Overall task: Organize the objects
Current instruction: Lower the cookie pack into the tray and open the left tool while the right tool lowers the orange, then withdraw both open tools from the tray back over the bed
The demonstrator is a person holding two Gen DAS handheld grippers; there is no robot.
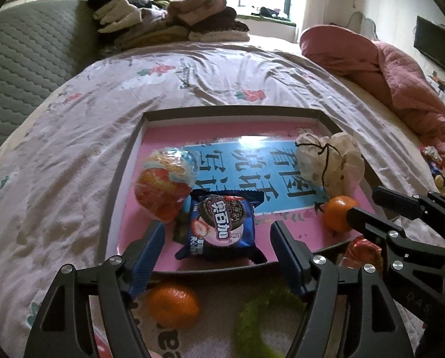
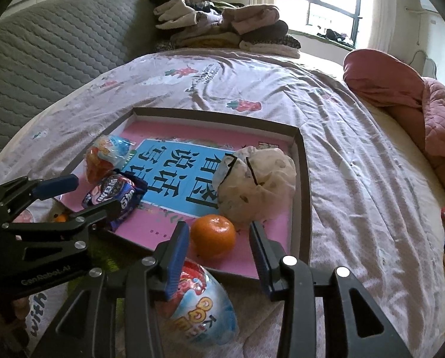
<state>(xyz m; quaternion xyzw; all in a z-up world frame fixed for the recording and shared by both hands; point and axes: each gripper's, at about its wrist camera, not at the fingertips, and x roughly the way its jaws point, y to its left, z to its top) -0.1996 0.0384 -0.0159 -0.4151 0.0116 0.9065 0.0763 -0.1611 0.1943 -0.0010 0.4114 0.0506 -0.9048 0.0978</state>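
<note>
Snacks and fruit sit gathered in the shallow dark-rimmed cardboard tray (image 1: 124, 176) with its pink and blue printed floor, which lies on the bed's pale floral sheet (image 1: 73, 137). Left tool (image 1: 218, 240) angles steeply down over the tray's near edge, blue pads spread wide, and the dark blue cookie packet (image 1: 222, 226) lies flat on the tray between them, neither pad pressing on it. Just behind the packet rests a clear-wrapped red and orange egg-shaped snack (image 1: 162, 185), and at the far right corner slumps a white drawstring cloth pouch (image 1: 332, 161) with a black cord. Over to the right tool (image 2: 219, 237): it too tilts down at the tray, jaws partly apart, with a small orange mandarin (image 2: 212, 235) sitting on the tray between the tips, a gap visible on either side, so nothing is gripped. Outside the tray, a second orange mandarin (image 1: 173, 304) lies on the bedding under the left tool, beside a fuzzy lime-green ring (image 1: 252, 322), and a second red and pale-blue egg-shaped snack (image 2: 201, 304) lies under the right tool's left finger. Folded clothes (image 2: 222, 26) are stacked at the far end of the bed, and a pink quilt (image 2: 416, 104) is bunched at the right.
</note>
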